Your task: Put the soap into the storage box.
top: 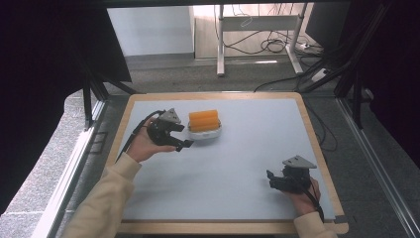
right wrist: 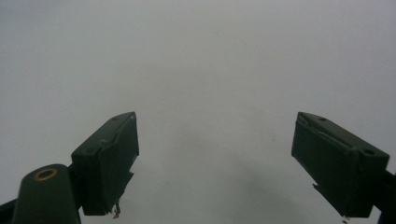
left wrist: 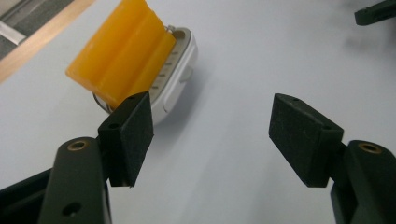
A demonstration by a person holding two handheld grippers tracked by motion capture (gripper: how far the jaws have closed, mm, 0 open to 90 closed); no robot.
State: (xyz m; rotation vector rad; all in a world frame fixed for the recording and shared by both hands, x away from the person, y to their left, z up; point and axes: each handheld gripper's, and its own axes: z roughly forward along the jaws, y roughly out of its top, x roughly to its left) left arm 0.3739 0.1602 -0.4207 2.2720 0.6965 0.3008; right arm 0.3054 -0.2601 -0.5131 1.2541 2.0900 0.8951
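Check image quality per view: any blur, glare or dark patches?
High view: table evenly lit, surroundings dark, orange block sharp. Left gripper view: block and white holder crisp, soft shadow beside them. Right gripper view: hazy, low contrast; open right gripper casts a faint shadow.

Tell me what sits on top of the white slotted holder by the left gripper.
A ridged orange block rests across the white slotted holder, covering most of its top. What lies beneath the block cannot be seen.

The high view looks forward and down over the whole desk (top: 237, 163). Each gripper view sits close above it; the left one shares the sponge (left wrist: 119, 53) with the high view.
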